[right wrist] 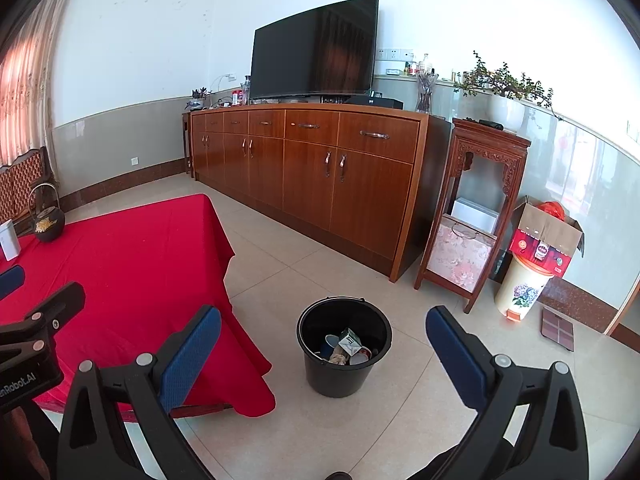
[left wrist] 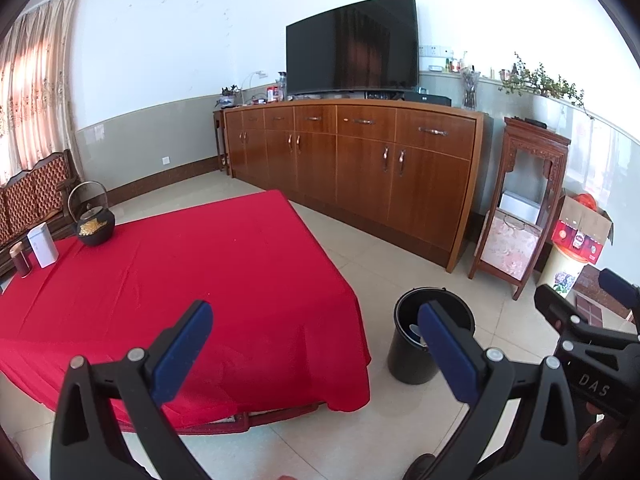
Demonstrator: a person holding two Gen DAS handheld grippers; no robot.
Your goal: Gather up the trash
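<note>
A black bucket [right wrist: 344, 348] stands on the tiled floor just right of the red-clothed table [right wrist: 132, 264]. Inside it lie a small carton [right wrist: 350, 341], cups and crumpled trash. My right gripper [right wrist: 324, 340] is open and empty, held above the floor with the bucket between its fingers in view. My left gripper [left wrist: 316, 340] is open and empty over the table's near right corner [left wrist: 240, 280]; its right finger overlaps the bucket [left wrist: 430, 344] in view. The right gripper [left wrist: 580, 312] shows at the right edge of the left wrist view.
On the table's far left stand a black iron kettle [left wrist: 94, 224], a white tin [left wrist: 42, 246] and a dark jar [left wrist: 21, 259]. A long wooden sideboard [right wrist: 312, 172] with a TV [right wrist: 316, 48], a carved stand [right wrist: 472, 216], and a pedal bin with a cardboard box [right wrist: 528, 276] line the wall.
</note>
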